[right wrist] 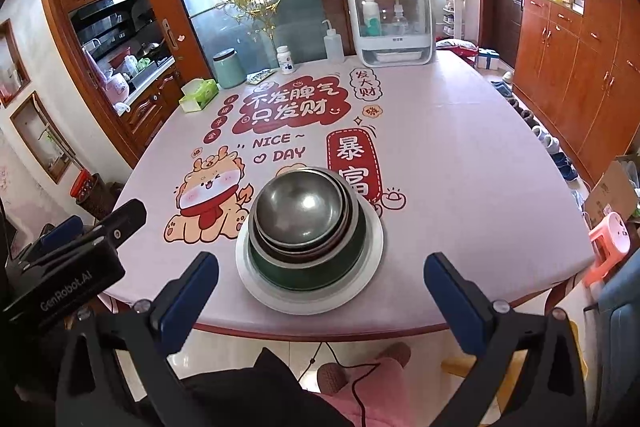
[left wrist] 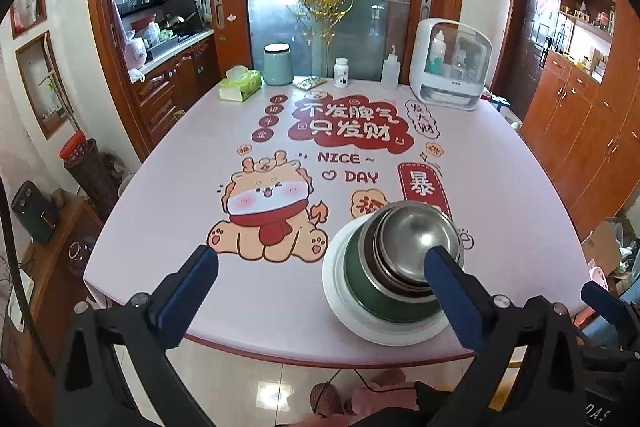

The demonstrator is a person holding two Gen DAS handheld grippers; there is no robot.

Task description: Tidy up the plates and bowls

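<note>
Bowls (right wrist: 304, 215) seen nested, steel ones inside green one, stacked on white plate (right wrist: 372, 247) near front edge of worktop (right wrist: 460, 187). Stacking judged largely done; no loose plates or bowls seen elsewhere on worktop. Left tongs (left wrist: 320, 275) held wide open, nothing gripped, stack off to right finger side. Right tongs (right wrist: 320, 279) held wide open, empty, stack just beyond fingers. Remaining: perhaps only moving stack; cannot be told.

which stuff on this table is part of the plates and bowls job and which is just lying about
Job:
white plate
green bowl
steel bowls nested on top

Lying about:
tissue box
green jar
pill bottle
squeeze bottle
white cabinet
</note>
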